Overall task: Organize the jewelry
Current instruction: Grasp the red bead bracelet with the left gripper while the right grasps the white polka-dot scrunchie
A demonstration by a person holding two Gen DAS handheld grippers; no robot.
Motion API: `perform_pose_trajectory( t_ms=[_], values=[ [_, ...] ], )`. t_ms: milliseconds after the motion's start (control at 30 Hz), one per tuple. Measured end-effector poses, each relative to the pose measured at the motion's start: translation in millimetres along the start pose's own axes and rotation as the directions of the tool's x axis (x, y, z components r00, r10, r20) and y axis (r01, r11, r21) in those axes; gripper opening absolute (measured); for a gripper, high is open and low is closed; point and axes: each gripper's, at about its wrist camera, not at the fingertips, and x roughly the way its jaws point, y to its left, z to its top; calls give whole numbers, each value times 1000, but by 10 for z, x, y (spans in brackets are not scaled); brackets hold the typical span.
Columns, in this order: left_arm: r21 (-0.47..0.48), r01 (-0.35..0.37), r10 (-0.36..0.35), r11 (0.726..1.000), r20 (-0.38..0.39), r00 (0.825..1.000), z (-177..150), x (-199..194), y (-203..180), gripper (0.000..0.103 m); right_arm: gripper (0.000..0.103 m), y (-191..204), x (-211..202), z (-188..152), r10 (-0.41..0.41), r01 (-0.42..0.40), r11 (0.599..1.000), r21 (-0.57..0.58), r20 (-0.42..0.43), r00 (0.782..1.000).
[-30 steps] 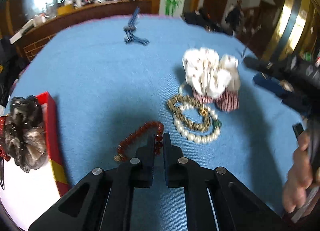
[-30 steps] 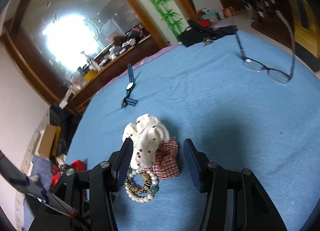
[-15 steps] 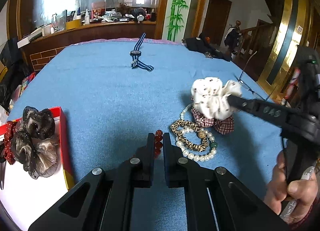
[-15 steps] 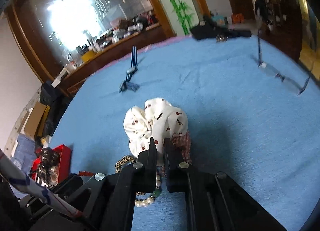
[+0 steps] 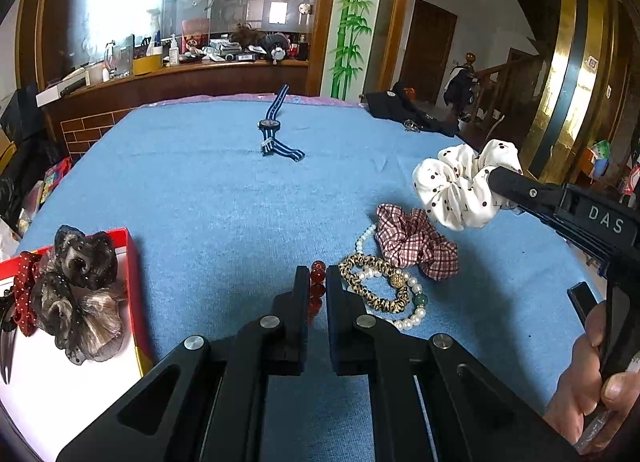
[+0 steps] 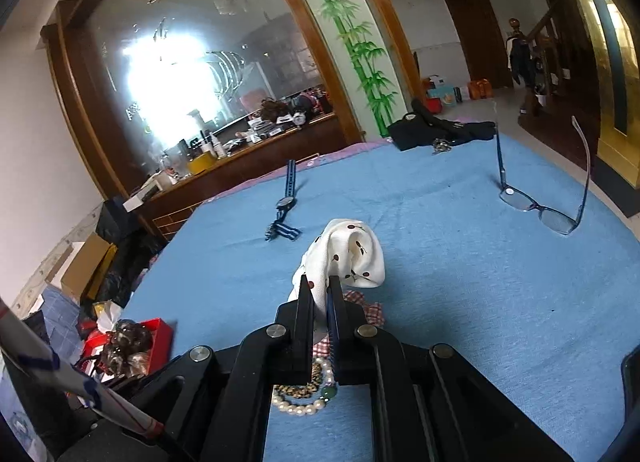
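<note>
Sitting far to the left of the left tongs (image 5: 316,282), a red-rimmed box (image 5: 134,262) holds a dark gauzy scrunchie (image 5: 76,290) and a red dotted ribbon (image 5: 22,294) on its white floor. Those left tongs are pressed nearly together, pinching a string of red beads (image 5: 317,282) that shows between the fingertips, lifted clear of the blue surface (image 5: 200,190). Just right of them a leopard-print bracelet (image 5: 368,282) lies overlapping a pearl bracelet (image 5: 412,314) with one green bead, both flat on the cloth. Touching the pearls on the far right side is a red checked scrunchie (image 5: 412,238). Well ahead of the left tongs, near the far edge, a blue striped watch (image 5: 272,130) lies with its strap stretched out.

Further right, the right tongs (image 6: 320,294) are closed on a white cherry-print scrunchie (image 6: 348,254), holding it in the air above the checked scrunchie (image 6: 366,308) and the pearls (image 6: 300,408); from the left wrist view the white scrunchie (image 5: 460,190) hangs off the black fingertip, clear of the surface. The person's right hand (image 5: 592,378) grips the handle at the lower right. Ahead and to the right of the right tongs a pair of glasses (image 6: 540,206) rests lenses-down with its arms pointing up, and a dark garment (image 6: 436,128) lies at the far edge.
</note>
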Motion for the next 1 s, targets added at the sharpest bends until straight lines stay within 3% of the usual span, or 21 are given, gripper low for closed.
perform_pose_trajectory(
  t_ms=[467,700,1000],
  values=[
    [21,-61,60,998,44,997,11,-104,-39,7,7,117,-49,-33,23,-22,999,-45,16,1000],
    [77,-151,143,985,105,984,-49,-419,-150,7,7,149,-123,-55,43,-42,997,-57,15,999],
    [74,-215,203,974,139,969,-148,-736,-47,7,7,319,-424,-209,73,-73,994,-86,0,997]
  ],
)
